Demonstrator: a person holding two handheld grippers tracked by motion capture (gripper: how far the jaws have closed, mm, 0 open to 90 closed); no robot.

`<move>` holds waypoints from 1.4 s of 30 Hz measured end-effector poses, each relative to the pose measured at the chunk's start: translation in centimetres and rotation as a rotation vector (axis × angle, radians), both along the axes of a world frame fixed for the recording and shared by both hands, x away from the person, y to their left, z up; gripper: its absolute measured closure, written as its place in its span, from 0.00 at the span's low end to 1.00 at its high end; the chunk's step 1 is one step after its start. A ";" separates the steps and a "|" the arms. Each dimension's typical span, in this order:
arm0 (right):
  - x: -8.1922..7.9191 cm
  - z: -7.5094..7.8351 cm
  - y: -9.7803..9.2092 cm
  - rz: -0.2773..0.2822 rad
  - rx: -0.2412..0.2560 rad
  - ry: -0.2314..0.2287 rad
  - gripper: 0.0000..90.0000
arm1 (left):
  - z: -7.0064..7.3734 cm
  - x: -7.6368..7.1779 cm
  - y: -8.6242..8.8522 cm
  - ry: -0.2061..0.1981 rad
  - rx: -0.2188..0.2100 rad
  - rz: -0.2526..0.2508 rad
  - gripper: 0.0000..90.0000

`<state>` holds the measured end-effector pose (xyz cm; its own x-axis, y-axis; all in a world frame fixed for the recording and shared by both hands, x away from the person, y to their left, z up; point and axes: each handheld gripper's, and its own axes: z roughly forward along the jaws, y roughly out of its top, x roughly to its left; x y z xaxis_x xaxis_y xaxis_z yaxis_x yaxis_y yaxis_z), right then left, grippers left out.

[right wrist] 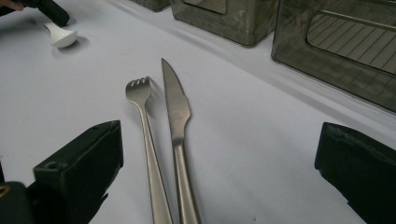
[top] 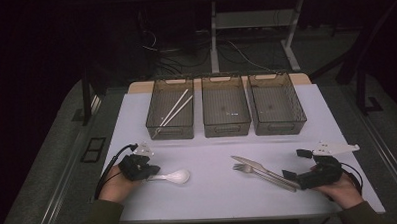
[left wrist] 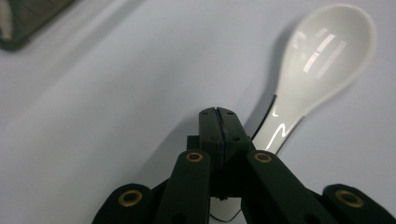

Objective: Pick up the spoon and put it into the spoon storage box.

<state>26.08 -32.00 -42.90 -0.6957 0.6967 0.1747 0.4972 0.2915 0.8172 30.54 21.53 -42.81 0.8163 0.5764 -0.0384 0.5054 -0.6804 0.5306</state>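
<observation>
Resting beside spoon [left wrist: 322, 60], left gripper [left wrist: 218, 116] jaws closed

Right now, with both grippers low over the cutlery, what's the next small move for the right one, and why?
Probably close the right gripper. Its jaws stand wide open with the handles of the fork and knife lying side by side between them, so closing likely catches both; shifting toward one first may be safer. The left gripper looks shut beside the white spoon.
</observation>
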 end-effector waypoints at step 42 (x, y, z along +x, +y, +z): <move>0.0 -1.3 1.8 0.022 -0.014 -0.048 0.01 | -0.5 -1.4 -3.4 0.015 -0.083 -0.128 0.67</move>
<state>26.11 -30.19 -44.18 -0.7184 0.6832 0.1307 0.4507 0.3140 0.8356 29.10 18.16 -43.35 0.8821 0.4617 -0.0941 0.4253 -0.6943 0.5805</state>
